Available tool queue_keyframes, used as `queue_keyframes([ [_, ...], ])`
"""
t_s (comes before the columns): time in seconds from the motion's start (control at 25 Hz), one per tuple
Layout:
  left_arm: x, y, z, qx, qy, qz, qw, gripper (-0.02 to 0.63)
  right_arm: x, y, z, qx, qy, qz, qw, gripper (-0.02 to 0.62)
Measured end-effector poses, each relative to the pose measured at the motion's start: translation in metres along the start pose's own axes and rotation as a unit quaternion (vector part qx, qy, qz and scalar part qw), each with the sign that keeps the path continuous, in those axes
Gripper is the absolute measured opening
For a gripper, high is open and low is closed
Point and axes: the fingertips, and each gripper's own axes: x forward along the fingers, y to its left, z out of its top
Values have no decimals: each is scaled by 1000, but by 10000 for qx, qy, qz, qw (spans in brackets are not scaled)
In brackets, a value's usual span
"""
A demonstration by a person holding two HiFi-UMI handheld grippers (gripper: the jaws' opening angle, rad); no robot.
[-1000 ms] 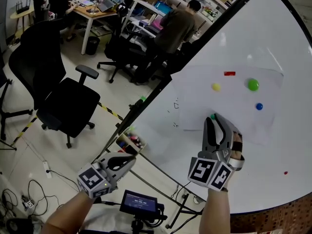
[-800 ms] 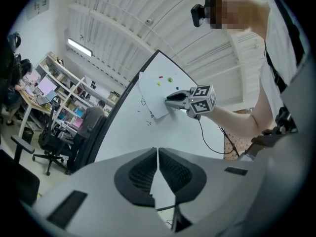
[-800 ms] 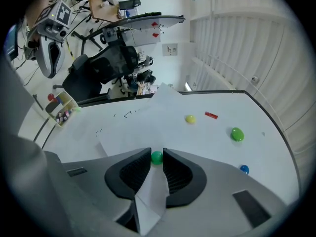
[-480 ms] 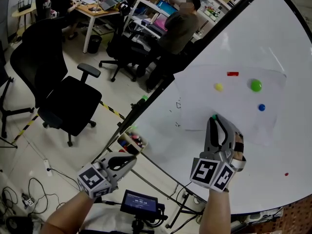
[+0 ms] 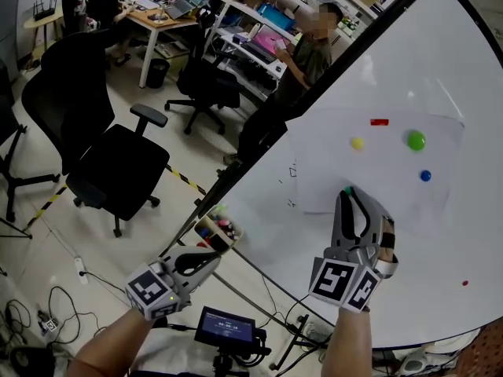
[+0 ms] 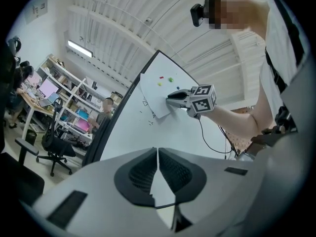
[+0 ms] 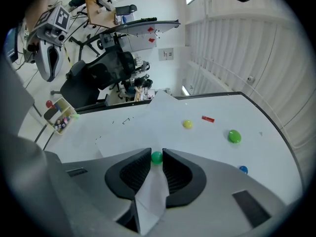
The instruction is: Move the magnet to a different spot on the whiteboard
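**Right gripper pinches the small green magnet on the whiteboard**

At the far left a black office chair (image 5: 118, 163) stands on the floor. Below it, near the bottom edge of the head view, the left gripper (image 5: 211, 256) is held off the board. Its jaws are pressed together with nothing between them. Just above its tips, a pale marker tray (image 5: 212, 230) with coloured markers sits at the lower edge of the whiteboard (image 5: 409, 242).

The board fills the right half of the head view. A sheet of paper (image 5: 393, 171) lies flat against it, with a few small pen marks on the bare surface beside the sheet's left edge.

The right gripper (image 5: 346, 192) points at the board, with its tips on the lower left part of the sheet. Its jaws have just been closing, and the small green magnet (image 7: 156, 157) now sits between the tips with a pad against each side of it. The magnet is on the paper, against the board.

The other magnets are well apart from the gripper, higher on the sheet and to the right:
- a yellow magnet (image 5: 357, 143)
- a red bar magnet (image 5: 380, 122), a little above and to the right of the yellow one
- a large green magnet (image 5: 416, 140), further right
- a blue magnet (image 5: 425, 176), below the large green one

At the far right, low on the bare board, there is a small red dot (image 5: 464, 283).
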Motion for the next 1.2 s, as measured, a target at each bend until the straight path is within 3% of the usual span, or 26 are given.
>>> queue_keyframes([
  [0.4,3,-5,1,133,68,-10,9999,35,-13,-14,-5,575,-423,-255,9971,106],
  [0.64,0,-16,5,258,85,-48,9996,35,-37,-38,-3,1618,-797,-528,9822,106],
  [0.96,-5,-32,19,330,106,-75,9994,35,-70,-66,-8,2926,-1494,-710,9418,106],
  [1.08,-6,-39,21,406,126,-100,9990,35,-88,-83,-7,3355,-1989,-865,9167,106],
  [1.2,-4,-49,30,431,119,-158,9989,35,-103,-97,-12,3942,-2367,-940,8830,106],
])
